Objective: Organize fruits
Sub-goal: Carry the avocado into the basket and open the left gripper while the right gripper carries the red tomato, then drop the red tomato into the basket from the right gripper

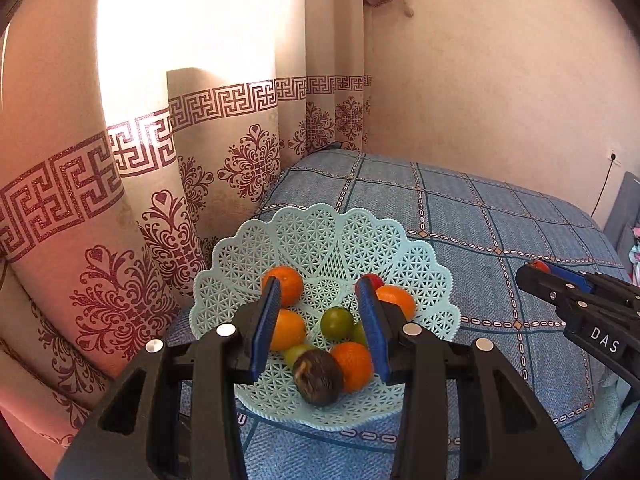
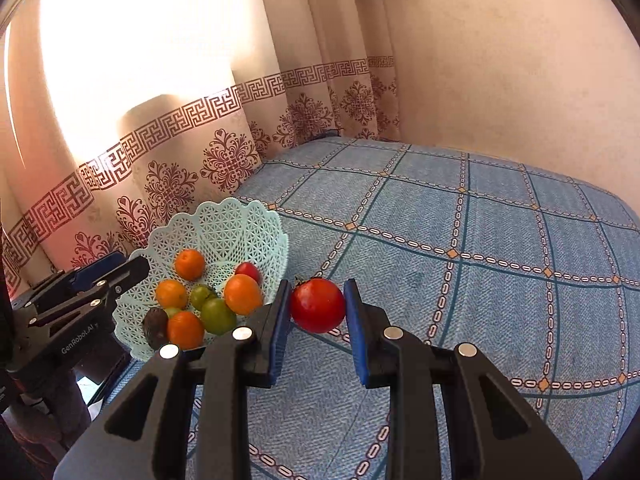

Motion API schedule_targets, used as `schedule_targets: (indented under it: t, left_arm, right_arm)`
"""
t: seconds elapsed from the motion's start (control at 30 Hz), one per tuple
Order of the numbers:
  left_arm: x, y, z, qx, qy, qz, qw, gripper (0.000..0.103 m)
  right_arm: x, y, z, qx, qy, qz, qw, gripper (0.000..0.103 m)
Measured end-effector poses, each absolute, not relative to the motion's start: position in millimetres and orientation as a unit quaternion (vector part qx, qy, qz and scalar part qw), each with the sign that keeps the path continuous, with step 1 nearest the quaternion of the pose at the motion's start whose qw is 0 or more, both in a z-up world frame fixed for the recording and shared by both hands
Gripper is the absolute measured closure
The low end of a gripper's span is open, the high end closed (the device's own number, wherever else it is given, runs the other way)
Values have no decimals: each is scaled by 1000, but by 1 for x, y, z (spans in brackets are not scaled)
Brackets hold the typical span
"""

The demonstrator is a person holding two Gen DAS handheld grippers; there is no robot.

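A pale green lattice basket sits on the blue checked bedspread and holds several oranges, green fruits, a dark brown fruit and a small red fruit. My left gripper hovers open above the basket with nothing between its fingers. My right gripper is shut on a red tomato, just right of the basket. In the left wrist view the right gripper reaches in from the right, with the tomato showing at its tip.
Patterned curtains hang close behind and left of the basket. A plain wall bounds the bed's far side. The bedspread stretches bare to the right. A socket with a cable is on the wall at far right.
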State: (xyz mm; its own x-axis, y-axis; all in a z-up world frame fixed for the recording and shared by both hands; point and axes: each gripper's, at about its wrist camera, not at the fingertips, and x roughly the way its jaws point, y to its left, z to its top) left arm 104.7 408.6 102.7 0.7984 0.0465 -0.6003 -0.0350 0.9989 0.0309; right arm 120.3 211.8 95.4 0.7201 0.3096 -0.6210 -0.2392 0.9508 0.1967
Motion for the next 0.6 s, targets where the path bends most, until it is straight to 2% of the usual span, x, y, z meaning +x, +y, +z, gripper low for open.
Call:
schedule_targets:
  t: [0.37,0.47,0.6]
  left_arm:
    - [100,445,99,-12,319,46,947,60]
    - [97,449,99,-10,316,50,947,41]
    - [92,453,99,-3,312,57,949,39]
  right_arm:
    - [138,275,96,40,350,196,915,76]
    - [147,289,92,41,359,209,909,76]
    - [163,304,87,46,372,222,900,76]
